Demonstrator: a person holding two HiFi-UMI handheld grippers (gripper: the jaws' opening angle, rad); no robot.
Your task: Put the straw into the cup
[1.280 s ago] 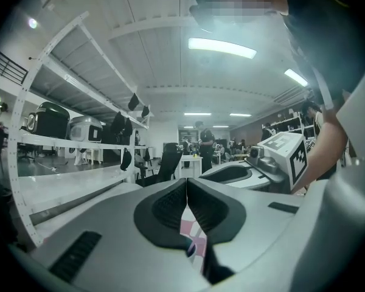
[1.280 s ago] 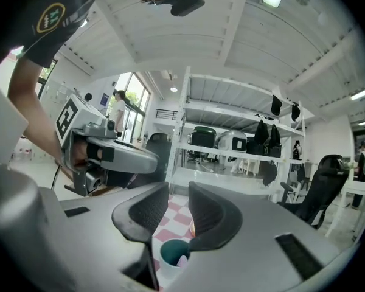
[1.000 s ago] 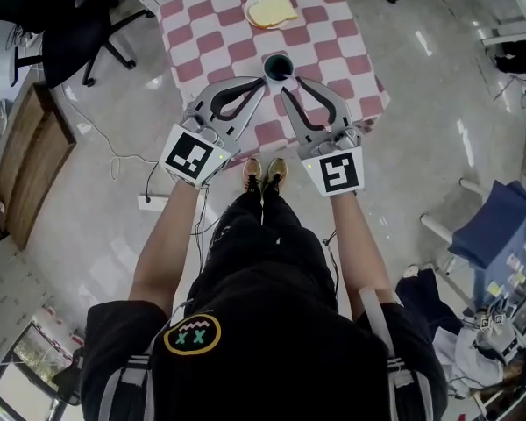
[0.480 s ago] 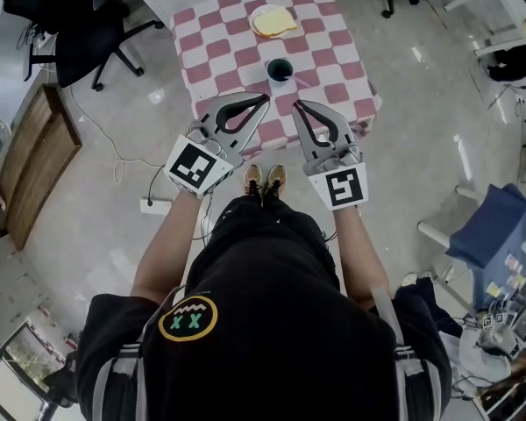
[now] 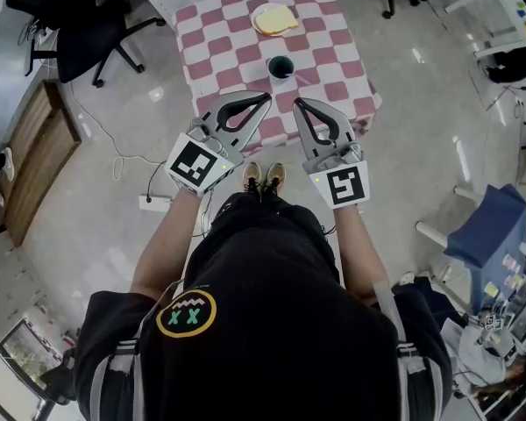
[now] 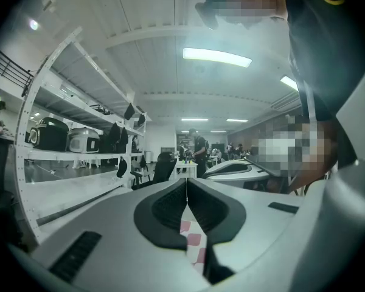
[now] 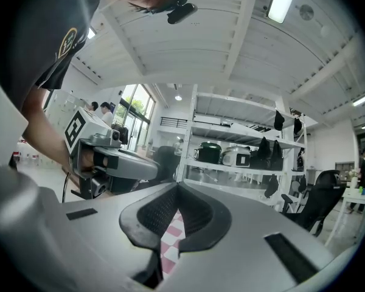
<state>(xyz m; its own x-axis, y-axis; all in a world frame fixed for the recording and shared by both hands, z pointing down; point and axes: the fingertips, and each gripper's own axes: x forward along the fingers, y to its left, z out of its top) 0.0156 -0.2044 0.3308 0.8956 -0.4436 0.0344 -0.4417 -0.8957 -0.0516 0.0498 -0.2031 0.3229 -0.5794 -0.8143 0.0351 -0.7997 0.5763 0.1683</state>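
Observation:
A dark cup [image 5: 280,67] stands on the pink-and-white checked table [image 5: 219,42], near its front edge. A thin pale straw [image 5: 302,78] appears to lean out of the cup toward the right; it is too small to be sure. My left gripper [image 5: 265,97] and right gripper [image 5: 297,103] hover side by side just short of the table, below the cup and apart from it. Both are shut with nothing between the pads. The left gripper view shows the left gripper's [image 6: 187,184] jaws meeting, and the right gripper view shows the same for the right gripper [image 7: 177,190].
A plate [image 5: 274,20] with something yellow sits at the table's far side. An office chair [image 5: 79,33] stands left of the table and a wooden cabinet [image 5: 31,165] further left. A cable and power strip [image 5: 153,202] lie on the floor. Blue seating [image 5: 491,235] is at the right.
Both grippers have drawn back from the cup toward me and now hang clear of it. Over the last half second they have stayed almost still.

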